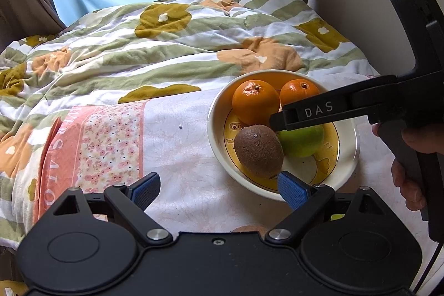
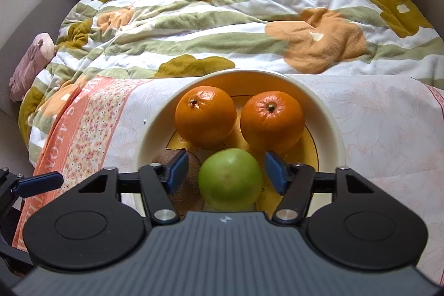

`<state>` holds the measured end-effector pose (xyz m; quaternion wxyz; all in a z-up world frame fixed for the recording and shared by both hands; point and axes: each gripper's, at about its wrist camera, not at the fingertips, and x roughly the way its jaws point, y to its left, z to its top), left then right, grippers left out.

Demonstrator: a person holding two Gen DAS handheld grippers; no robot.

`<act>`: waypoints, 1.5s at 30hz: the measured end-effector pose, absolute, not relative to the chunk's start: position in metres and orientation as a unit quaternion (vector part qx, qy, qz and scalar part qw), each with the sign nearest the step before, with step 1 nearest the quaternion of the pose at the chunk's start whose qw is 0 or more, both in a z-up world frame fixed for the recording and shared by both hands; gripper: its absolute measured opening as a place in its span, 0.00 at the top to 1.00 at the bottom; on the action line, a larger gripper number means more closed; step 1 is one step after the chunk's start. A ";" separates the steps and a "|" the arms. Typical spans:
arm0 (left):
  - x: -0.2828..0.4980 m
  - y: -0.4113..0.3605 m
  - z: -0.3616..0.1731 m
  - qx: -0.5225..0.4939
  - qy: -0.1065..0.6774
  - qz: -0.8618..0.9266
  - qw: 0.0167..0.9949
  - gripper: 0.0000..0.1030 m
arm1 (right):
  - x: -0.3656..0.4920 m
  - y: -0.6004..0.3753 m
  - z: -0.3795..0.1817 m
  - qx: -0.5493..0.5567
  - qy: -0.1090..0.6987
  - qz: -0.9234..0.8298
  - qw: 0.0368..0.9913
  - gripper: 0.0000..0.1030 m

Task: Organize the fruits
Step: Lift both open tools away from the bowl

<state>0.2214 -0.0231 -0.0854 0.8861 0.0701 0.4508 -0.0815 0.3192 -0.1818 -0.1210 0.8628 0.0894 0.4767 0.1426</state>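
A cream bowl (image 1: pixel 219 115) (image 2: pixel 155 129) with a yellow inside sits on the bed. It holds two oranges (image 1: pixel 255 104) (image 1: pixel 298 90) (image 2: pixel 205 115) (image 2: pixel 272 121), a green apple (image 1: pixel 302 140) (image 2: pixel 230 179) and a brown kiwi (image 1: pixel 259 151) (image 2: pixel 191 185). My right gripper (image 2: pixel 226 171) is open, its fingers on either side of the green apple without touching it; it shows in the left wrist view (image 1: pixel 280 121) over the bowl. My left gripper (image 1: pixel 219 189) is open and empty, just in front of the bowl's near left rim.
The bowl stands on a white and pink floral cloth (image 1: pixel 111 138) (image 2: pixel 374 124). A rumpled green, white and orange quilt (image 1: pixel 138 52) (image 2: pixel 222 27) covers the bed behind. A pink soft toy (image 2: pixel 30 63) lies at the bed's left edge. Curtains and a window are at the back.
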 end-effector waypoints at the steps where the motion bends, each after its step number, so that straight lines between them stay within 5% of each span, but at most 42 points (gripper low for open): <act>1: 0.221 -0.023 -0.085 0.069 0.451 -0.081 0.886 0.08 | 0.318 -0.182 -0.119 0.091 0.473 0.143 0.865 0.00; 21: 0.186 -0.011 -0.040 0.055 0.399 -0.069 0.913 0.08 | 0.270 -0.190 -0.061 0.068 0.433 0.134 0.889 0.00; 45: 0.078 0.020 0.008 0.049 0.331 -0.078 0.939 0.09 | 0.111 -0.189 0.014 0.034 0.354 0.057 0.933 0.00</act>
